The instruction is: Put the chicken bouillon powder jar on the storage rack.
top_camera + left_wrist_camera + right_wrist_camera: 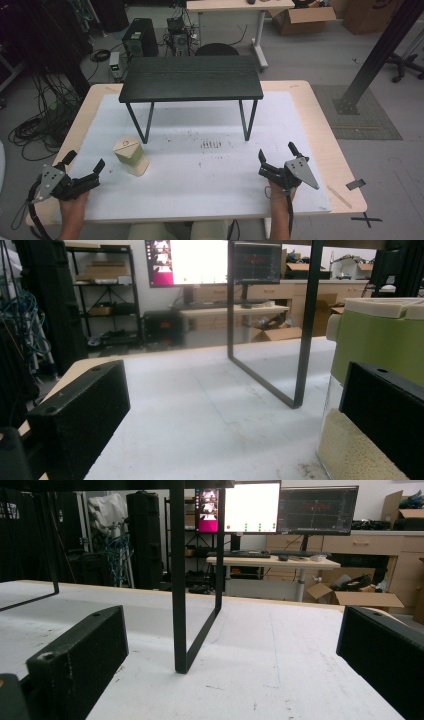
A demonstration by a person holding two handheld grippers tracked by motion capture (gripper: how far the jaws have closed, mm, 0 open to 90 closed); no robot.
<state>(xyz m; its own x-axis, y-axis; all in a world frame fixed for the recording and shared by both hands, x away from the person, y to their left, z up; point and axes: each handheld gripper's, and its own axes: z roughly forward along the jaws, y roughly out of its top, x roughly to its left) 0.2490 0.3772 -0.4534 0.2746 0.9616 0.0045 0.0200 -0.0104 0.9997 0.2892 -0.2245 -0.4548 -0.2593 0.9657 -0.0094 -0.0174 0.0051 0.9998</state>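
A green-and-cream container (131, 156) with pale grains in its clear base stands on the white mat (200, 165), left of centre. It also shows at the right of the left gripper view (380, 335), partly behind the right jaw. My left gripper (84, 162) rests low at the table's near left corner, open, with nothing between its jaws; the container stands just right of it. My right gripper (276, 151) sits near the front right, open and holding nothing. A small black stand table (191, 78) rises over the back of the mat.
The stand's thin black legs (180, 605) come down onto the mat ahead of both grippers (305, 340). Dark specks mark the mat (211, 145) at centre. Beyond the table are desks, monitors, cardboard boxes, cables and a black post at the right.
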